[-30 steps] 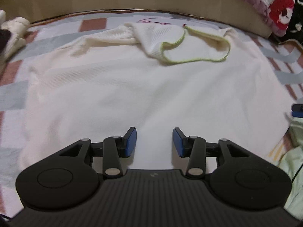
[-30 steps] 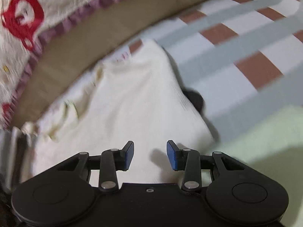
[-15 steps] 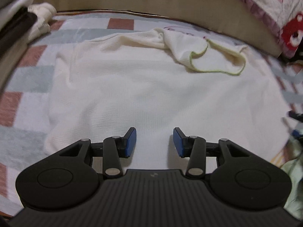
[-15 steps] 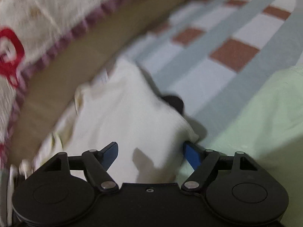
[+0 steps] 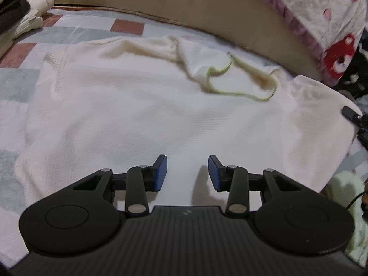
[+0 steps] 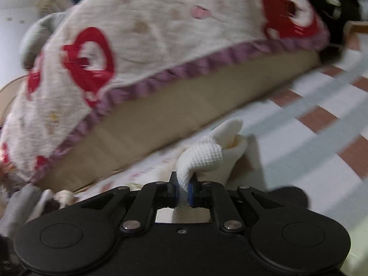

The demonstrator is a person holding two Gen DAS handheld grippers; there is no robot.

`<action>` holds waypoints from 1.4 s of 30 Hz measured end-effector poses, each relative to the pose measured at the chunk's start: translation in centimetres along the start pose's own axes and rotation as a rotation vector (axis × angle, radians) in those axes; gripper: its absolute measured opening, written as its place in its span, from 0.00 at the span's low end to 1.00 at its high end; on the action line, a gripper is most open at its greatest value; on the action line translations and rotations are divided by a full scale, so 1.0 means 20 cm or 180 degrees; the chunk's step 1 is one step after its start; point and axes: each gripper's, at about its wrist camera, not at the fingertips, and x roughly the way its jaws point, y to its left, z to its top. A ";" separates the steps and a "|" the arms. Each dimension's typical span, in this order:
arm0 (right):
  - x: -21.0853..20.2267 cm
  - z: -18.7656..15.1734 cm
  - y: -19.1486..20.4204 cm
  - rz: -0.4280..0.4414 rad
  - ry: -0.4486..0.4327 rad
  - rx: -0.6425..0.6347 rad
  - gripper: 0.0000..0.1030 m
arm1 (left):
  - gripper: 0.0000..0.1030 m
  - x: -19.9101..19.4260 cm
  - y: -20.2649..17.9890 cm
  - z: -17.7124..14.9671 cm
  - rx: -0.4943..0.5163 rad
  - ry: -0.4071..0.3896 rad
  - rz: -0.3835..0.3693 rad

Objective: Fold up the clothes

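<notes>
**A:** How far along can this one be called? The cream shirt [image 5: 147, 115] is laid out flat on the checked bedsheet [image 5: 20, 82], collar [image 5: 241, 78] toward the headboard [image 5: 184, 7], and no fold is seen in it yet.

**B:** Barely started, it would be said. A corner of the shirt [image 6: 204, 156] is pinched between the pads of the right gripper [image 6: 183, 189]. The jaws have just been closing, cloth is clamped between them now, and the corner is lifted clear of the sheet.

**A:** And the left gripper [image 5: 187, 172]?

**B:** Held over the near part of the shirt, jaws partly spread, nothing between them. Whether the cloth is touched can't be told.

**A:** So what's left?

**B:** Pretty much everything. The lifted side would need to be carried across, then the other side, then the length halved. A pale green garment [image 5: 345, 184] at the right edge looks unfolded too, while a pile [image 5: 18, 16] at far left may be stuff already done, but that's a guess.
</notes>
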 end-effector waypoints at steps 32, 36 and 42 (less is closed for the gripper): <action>0.17 -0.08 0.97 0.1881 0.0809 -0.0566 0.10 | 0.23 -0.53 0.48 0.20 -0.0752 -0.0154 -0.0199; 0.39 -0.54 1.14 0.1864 0.1471 -0.1004 0.10 | 0.23 -0.46 0.73 0.07 -0.1306 -0.0221 -0.0149; 0.57 -0.90 1.10 0.1329 0.2080 -0.1172 0.09 | 0.22 -0.39 0.69 0.05 -0.1175 -0.0115 -0.0066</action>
